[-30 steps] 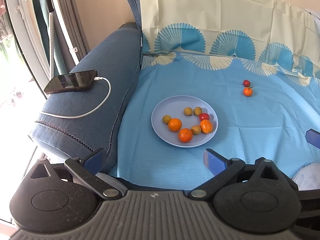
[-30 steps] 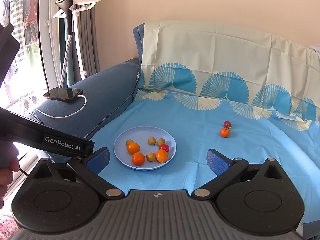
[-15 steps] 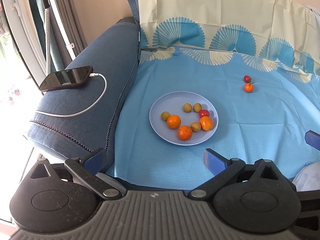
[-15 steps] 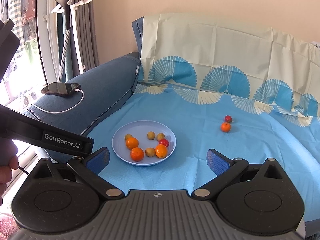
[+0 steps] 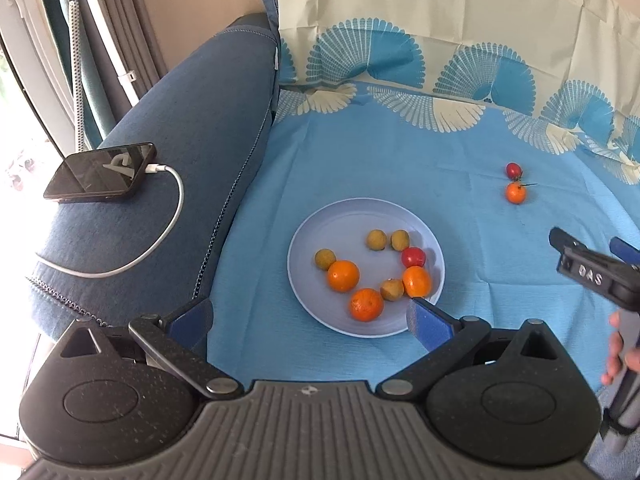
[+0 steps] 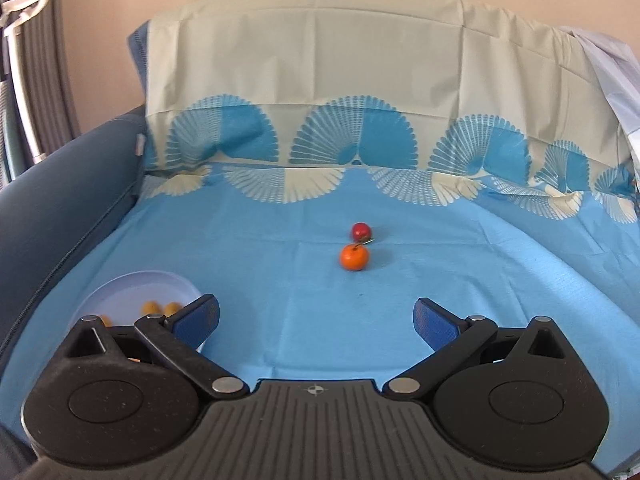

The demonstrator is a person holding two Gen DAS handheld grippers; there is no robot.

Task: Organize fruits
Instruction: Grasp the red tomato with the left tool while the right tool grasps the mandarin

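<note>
Lining up my right gripper, fingers spread wide, empty, on orange lying mid-cloth, touching red fruit behind. Approaching low, straddling orange only. Left gripper hovering agape at plate near edge.

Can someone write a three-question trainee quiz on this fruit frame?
1. True or false: the round pale-blue plate holds three orange fruits.
2. Which two fruits lie off the plate on the blue cloth?
3. The right claw is: A open, B shut on fruit.

Key: 1 true. 2 the small red fruit and the small orange fruit beside it. 3 A.
</note>
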